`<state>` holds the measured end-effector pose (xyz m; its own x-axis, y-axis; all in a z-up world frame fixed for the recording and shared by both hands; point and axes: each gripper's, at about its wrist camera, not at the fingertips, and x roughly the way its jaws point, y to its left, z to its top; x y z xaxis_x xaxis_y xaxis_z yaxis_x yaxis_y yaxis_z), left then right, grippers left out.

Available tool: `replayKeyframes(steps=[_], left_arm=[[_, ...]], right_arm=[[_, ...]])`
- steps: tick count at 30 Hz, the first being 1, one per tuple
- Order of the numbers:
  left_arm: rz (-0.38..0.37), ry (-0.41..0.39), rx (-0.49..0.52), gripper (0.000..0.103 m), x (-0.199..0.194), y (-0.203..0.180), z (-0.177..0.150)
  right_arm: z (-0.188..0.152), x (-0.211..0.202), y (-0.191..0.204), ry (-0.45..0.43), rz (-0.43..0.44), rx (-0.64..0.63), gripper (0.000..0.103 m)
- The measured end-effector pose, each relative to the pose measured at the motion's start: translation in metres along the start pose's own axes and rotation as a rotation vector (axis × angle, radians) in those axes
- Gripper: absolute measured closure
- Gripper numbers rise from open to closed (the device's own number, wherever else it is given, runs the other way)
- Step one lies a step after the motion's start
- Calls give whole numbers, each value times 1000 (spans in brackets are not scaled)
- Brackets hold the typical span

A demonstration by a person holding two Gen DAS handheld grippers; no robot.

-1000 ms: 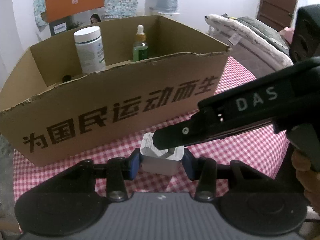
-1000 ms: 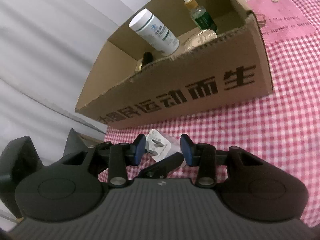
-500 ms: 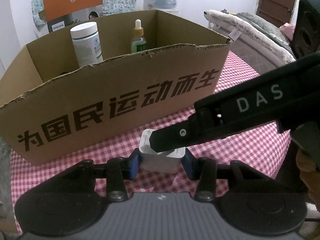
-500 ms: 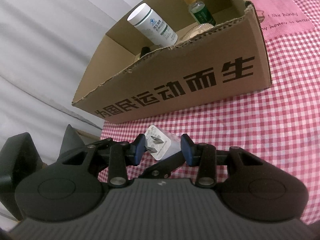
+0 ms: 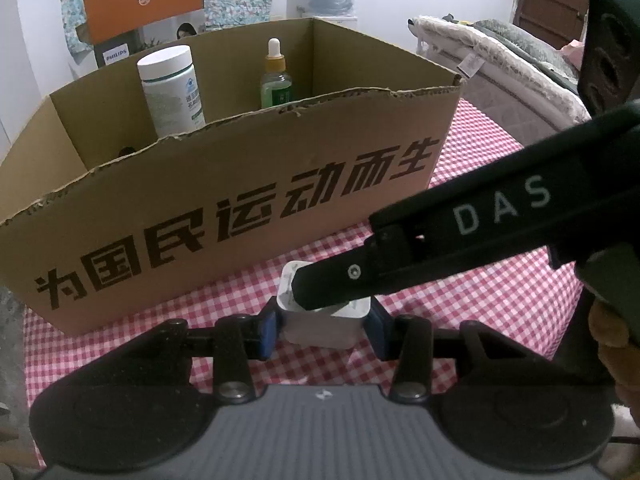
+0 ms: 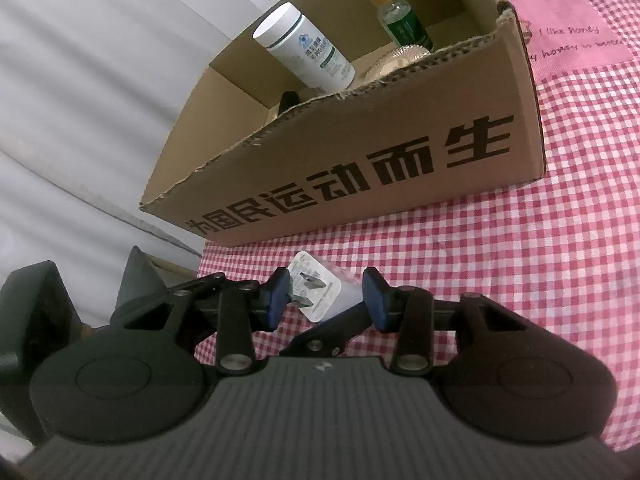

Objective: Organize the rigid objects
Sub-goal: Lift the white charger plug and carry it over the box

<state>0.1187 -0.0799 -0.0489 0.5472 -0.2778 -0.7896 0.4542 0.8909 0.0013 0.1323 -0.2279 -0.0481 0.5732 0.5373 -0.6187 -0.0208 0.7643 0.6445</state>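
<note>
A small white charger plug [image 5: 320,320] hangs just above the checked cloth, in front of the cardboard box [image 5: 240,208]. My left gripper [image 5: 322,326] is shut on its two sides. A black finger [image 5: 340,280] of the right gripper lies across the plug's top. In the right wrist view the charger [image 6: 320,292] shows its metal prongs between the blue pads, and my right gripper [image 6: 326,302] is shut on it. A finger [image 6: 332,332] of the left gripper shows beneath. The box [image 6: 360,168] holds a white bottle [image 6: 304,52] and a green dropper bottle [image 6: 402,20].
A gold ribbed round thing [image 6: 400,60] and a dark object [image 6: 290,100] also lie in the box. The red-checked tablecloth [image 6: 520,260] stretches to the right, with a pink printed cloth [image 6: 560,32] beyond. The table's edge [image 6: 202,264] is close on the left. A bed [image 5: 500,60] stands behind.
Both grippers stay on the charger in the same spot. The right gripper's pads stand a touch wider apart than a second ago.
</note>
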Motion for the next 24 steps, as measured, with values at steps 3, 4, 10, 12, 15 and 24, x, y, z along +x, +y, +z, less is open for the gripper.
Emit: replayKeyframes(steps=[3, 4, 10, 12, 15, 24], left_arm=[[0, 0, 0, 58, 0, 0, 0], [0, 0, 0, 58, 0, 0, 1], [4, 4, -3, 58, 1, 0, 2], [4, 5, -4, 58, 0, 1, 2], [7, 9, -7, 58, 0, 2, 2], [10, -5, -6, 58, -13, 3, 6]], right_arm=[[0, 1, -1, 2, 3, 6, 62], [1, 1, -2, 2, 4, 7, 62], [1, 2, -2, 3, 4, 6, 62], [1, 2, -2, 3, 5, 7, 62], [1, 3, -2, 6, 9, 10, 62], [2, 0, 5, 6, 16, -4, 62]])
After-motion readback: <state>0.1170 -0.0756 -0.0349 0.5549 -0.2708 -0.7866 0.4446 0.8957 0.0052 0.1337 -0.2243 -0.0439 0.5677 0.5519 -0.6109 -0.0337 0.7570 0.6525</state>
